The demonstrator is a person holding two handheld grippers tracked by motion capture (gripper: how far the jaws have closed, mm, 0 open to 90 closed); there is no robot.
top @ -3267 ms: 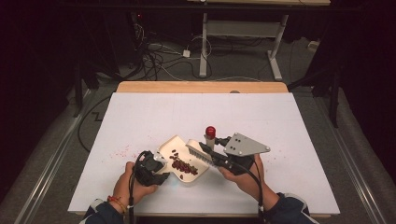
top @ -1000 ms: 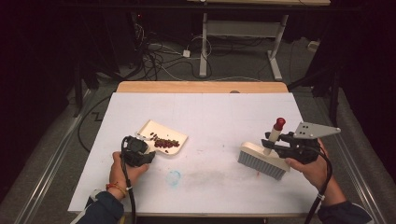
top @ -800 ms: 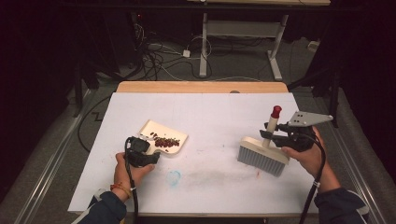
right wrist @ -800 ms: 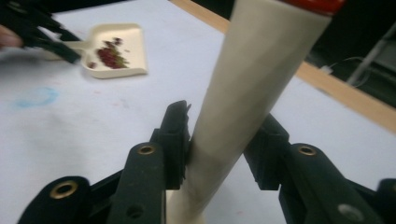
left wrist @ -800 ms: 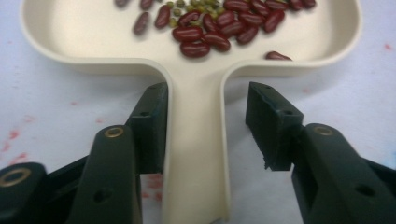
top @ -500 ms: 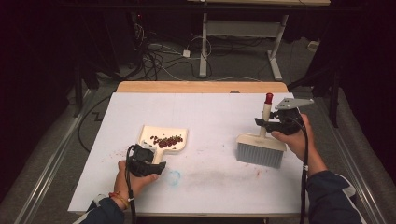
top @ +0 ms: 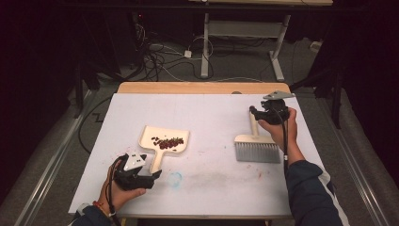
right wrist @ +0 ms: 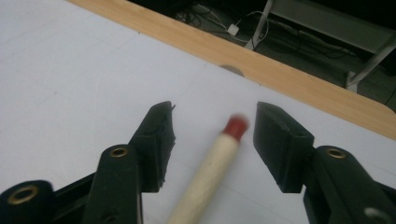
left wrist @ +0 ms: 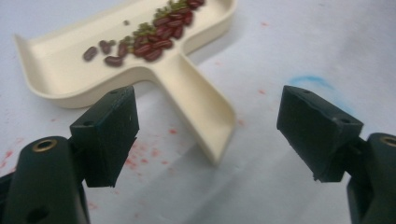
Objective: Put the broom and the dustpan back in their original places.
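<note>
I am letting go of both tools: the sweeping looks finished and this is the put-down step. My left gripper (left wrist: 205, 135) has just been opening, and its fingers (left wrist: 107, 133) now stand wide apart with nothing pressed between them. The cream dustpan (top: 165, 141) lies flat on the white tabletop (top: 211, 113), just ahead of that gripper, its handle (left wrist: 201, 112) pointing back toward me between the two fingers without touching either. A small heap of dark red beans (top: 167, 142) sits in the pan, with a few greenish ones among them in the left gripper view.

My right gripper (right wrist: 212, 140) has also just been opening. In the right gripper view, the brush handle (right wrist: 210, 172) with its red tip (right wrist: 235, 126) runs up the gap between the fingers, and I see daylight on both sides of it, so I judge the grip released. From the high view, the brush (top: 257, 149) rests on the tabletop with its grey bristles toward me and its handle pointing away, under my right gripper (top: 269, 112).

Next, I think, both hands should draw straight back, clear of the handles, without nudging them. The left one needs more care, since a knock on the dustpan handle could spill the beans.
</note>
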